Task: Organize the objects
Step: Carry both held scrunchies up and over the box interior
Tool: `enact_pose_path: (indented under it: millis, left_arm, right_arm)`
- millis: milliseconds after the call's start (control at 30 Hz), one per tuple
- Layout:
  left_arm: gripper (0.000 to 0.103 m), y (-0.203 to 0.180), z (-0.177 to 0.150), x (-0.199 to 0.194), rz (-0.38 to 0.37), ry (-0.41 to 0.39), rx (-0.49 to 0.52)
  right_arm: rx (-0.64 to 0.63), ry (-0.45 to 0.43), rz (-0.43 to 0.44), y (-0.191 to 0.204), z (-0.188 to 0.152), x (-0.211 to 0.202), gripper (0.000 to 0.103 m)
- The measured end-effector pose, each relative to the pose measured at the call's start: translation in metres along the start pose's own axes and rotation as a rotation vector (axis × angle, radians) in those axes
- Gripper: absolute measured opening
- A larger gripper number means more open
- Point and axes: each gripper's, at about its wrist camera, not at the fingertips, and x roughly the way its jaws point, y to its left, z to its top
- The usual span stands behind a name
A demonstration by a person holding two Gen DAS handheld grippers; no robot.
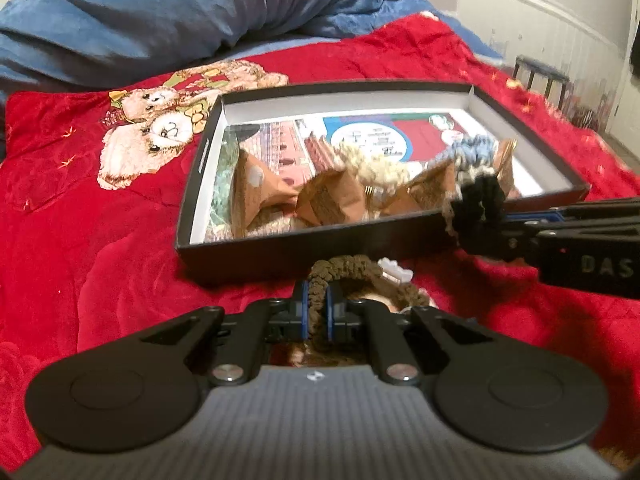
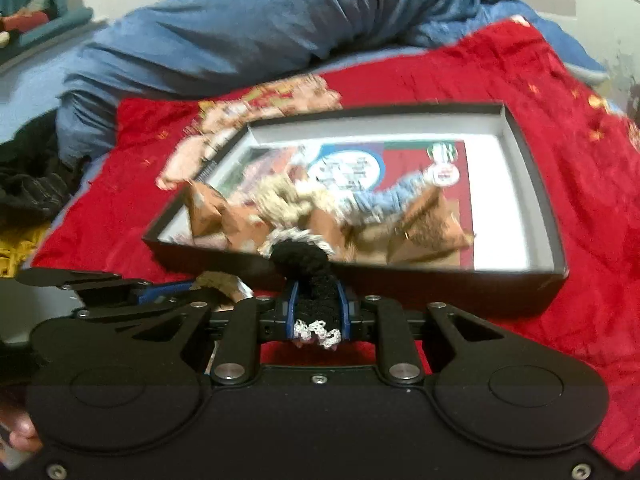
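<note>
A shallow black box (image 1: 320, 248) (image 2: 420, 284) lies on a red blanket. It holds brown paper packets (image 1: 328, 200) (image 2: 424, 236), a beige scrunchie (image 1: 372, 164) (image 2: 280, 196) and a blue scrunchie (image 1: 468, 152) (image 2: 384, 200) on a printed sheet. My left gripper (image 1: 318, 304) is shut on an olive-brown scrunchie (image 1: 344, 266) just in front of the box's near wall. My right gripper (image 2: 318, 304) is shut on a black scrunchie (image 2: 308, 268) with white trim, at the box's near rim. It shows in the left wrist view (image 1: 478, 204) at the right, over the rim.
The red blanket (image 1: 100, 220) (image 2: 580, 200) with a teddy bear print (image 1: 156, 132) covers the bed. A blue quilt (image 1: 180, 12) (image 2: 280, 24) is bunched behind the box. More hair items (image 1: 394, 270) lie by the left gripper. Dark clothing (image 2: 28, 184) lies far left.
</note>
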Motion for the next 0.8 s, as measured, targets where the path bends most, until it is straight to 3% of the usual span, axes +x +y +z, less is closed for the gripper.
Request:
enact_pose_path:
  millis: [133, 300, 433, 667, 800]
  left_arm:
    - [0.01, 0.009, 0.006, -0.014, -0.075, -0.052, -0.059]
    - [0.01, 0.012, 0.01, -0.036, -0.131, -0.151, -0.053]
    - [0.01, 0.013, 0.014, -0.045, -0.122, -0.201, -0.055]
    - [0.01, 0.02, 0.017, -0.041, -0.105, -0.215, -0.067]
    - [0.01, 0.02, 0.019, -0.048, -0.057, -0.278, -0.028]
  right_arm:
    - [-0.036, -0.037, 0.021, 0.004, 0.007, -0.018, 0.02]
    - [-0.012, -0.041, 0.065, 0.005, 0.013, -0.025, 0.02]
    - [0.045, -0.057, 0.083, -0.001, 0.016, -0.027, 0.02]
    - [0.136, -0.073, 0.067, -0.018, 0.019, -0.026, 0.02]
    - [0.113, -0.11, -0.013, -0.019, 0.031, -0.024, 0.02]
